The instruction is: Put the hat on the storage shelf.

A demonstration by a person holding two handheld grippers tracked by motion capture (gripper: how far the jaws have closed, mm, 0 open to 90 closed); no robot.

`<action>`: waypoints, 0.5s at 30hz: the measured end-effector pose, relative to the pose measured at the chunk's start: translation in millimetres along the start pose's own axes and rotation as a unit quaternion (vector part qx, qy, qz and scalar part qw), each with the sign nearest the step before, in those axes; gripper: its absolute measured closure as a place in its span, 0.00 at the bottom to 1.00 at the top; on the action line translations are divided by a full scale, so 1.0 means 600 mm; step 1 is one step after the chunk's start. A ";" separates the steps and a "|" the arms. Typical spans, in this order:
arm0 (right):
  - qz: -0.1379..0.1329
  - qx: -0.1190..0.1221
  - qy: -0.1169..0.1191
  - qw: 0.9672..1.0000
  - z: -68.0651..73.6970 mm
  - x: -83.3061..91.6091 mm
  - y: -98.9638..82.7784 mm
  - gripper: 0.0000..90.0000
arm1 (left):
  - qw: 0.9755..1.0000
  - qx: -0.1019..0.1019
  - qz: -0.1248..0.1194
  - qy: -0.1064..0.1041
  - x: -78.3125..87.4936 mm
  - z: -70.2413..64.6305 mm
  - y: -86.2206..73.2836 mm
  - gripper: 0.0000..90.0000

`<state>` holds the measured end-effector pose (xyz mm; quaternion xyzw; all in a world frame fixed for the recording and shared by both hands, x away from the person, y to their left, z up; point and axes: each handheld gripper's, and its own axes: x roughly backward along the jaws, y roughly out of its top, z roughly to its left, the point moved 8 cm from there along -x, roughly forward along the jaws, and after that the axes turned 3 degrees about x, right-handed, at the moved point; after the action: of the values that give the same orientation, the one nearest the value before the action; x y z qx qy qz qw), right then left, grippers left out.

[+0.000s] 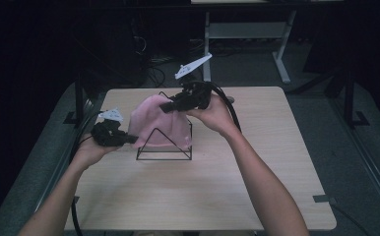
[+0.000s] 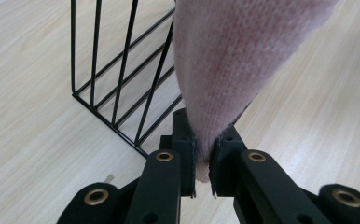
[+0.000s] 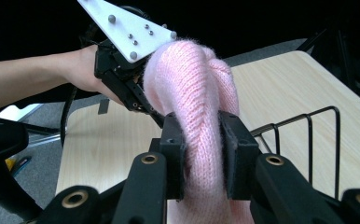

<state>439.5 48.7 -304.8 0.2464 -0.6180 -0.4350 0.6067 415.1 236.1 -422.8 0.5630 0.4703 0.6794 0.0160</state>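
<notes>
At the centre of the high view, a pink knitted garment [image 1: 156, 123] hangs stretched between two hand-held grippers above a black wire rack [image 1: 164, 147] that stands on a pale wood-grain bench [image 1: 198, 187]. The left gripper [image 1: 131, 140], at the left of the frame just beside the rack's near corner, has its jaws pinched tight on a lower edge of the knit; in the left gripper view the fabric [image 2: 234, 60] comes down from the top of the picture into the narrow slot between the black pads, with the rack's wires [image 2: 117, 79] rising at upper left over the bench [image 2: 24, 140]. The right gripper [image 1: 166, 106], higher and toward the far edge of the rack, is clamped on a thick bunched fold; in the right gripper view that fold [image 3: 194, 107] bulges between the pads at centre, the left gripper [image 3: 157, 119] with its grey three-cornered plate grips the knit at upper left, and the rack's rim [image 3: 308, 126] shows at right. The garment's lower part hangs down behind the rack's triangular front. No brand, label or lettering can be read on the garment, the rack or the grippers.
</notes>
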 end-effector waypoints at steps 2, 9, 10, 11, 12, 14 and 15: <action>-0.003 -0.003 0.002 1.000 0.000 -0.002 -0.004 0.82 | 1.000 -0.001 0.005 0.001 -0.003 0.000 -0.002 0.92; -0.002 -0.008 0.005 1.000 0.000 -0.009 -0.017 0.83 | 1.000 0.002 0.007 0.001 -0.011 0.001 -0.011 0.92; -0.002 -0.010 0.005 1.000 0.000 -0.011 -0.019 0.83 | 1.000 0.000 0.013 0.001 -0.011 0.003 -0.014 0.92; -0.001 -0.011 0.008 1.000 0.000 -0.014 -0.022 0.83 | 1.000 0.001 0.014 0.001 -0.013 0.004 -0.018 0.92; -0.001 -0.011 0.008 1.000 0.000 -0.014 -0.022 0.83 | 1.000 0.001 0.014 0.001 -0.013 0.004 -0.018 0.92; 0.001 -0.013 0.010 1.000 0.001 -0.017 -0.024 0.83 | 1.000 0.006 0.012 0.000 -0.015 0.004 -0.020 0.92; 0.001 -0.012 0.010 1.000 0.001 -0.018 -0.024 0.83 | 1.000 0.003 0.016 0.001 -0.016 0.005 -0.022 0.92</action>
<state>437.4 50.7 -322.9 0.2428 -0.6067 -0.4397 0.6161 414.2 240.1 -438.6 0.5698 0.4630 0.6789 0.0034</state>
